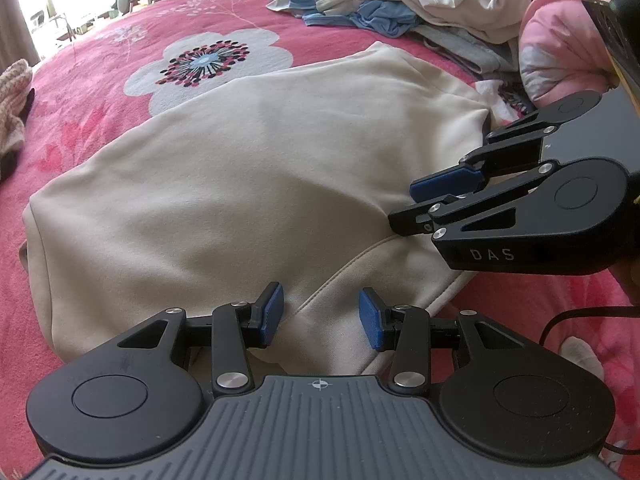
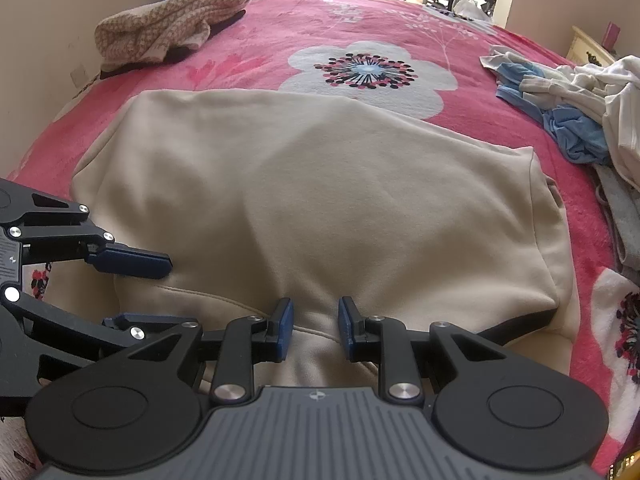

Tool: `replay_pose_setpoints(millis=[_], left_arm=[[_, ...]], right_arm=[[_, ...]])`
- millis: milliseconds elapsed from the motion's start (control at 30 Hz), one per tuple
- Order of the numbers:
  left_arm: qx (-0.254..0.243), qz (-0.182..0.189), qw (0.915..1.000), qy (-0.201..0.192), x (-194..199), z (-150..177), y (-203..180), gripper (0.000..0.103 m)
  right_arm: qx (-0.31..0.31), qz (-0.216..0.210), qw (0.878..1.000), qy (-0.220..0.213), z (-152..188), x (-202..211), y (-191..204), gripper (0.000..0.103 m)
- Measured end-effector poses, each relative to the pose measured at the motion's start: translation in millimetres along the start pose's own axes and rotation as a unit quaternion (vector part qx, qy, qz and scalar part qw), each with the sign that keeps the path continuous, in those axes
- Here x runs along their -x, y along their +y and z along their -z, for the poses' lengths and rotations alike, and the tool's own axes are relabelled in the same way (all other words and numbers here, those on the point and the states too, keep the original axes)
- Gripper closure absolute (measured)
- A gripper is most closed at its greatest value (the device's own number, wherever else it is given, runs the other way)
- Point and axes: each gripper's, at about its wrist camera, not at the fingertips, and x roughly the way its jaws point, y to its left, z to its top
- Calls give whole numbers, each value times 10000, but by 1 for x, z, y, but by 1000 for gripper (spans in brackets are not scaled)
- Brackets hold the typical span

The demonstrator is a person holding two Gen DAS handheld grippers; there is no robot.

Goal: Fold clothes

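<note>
While the cream sweatshirt (image 2: 312,200) lies flat on the pink bed (image 2: 280,28) as a broad block with no sleeves showing, both grippers hover over its near hem. The left gripper (image 1: 320,316) has its fingers apart with nothing between them; the right gripper (image 2: 315,326) likewise. Judged from this, the sides may already be folded in, with a crosswise fold left. A loose pile of clothes (image 1: 420,4) lies unfolded beyond.
</note>
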Motion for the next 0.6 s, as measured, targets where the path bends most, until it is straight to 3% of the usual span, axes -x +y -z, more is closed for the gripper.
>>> replay_pose_setpoints(millis=[433,600], left_arm=[[120,59,9999,-19,2,1,2,61],[278,400,9985,-257,17,7,14,61]], right_arm=[[80,21,10000,-5,1,0,2,77],[164,-149,9997,-59,-4,7,-1,75]])
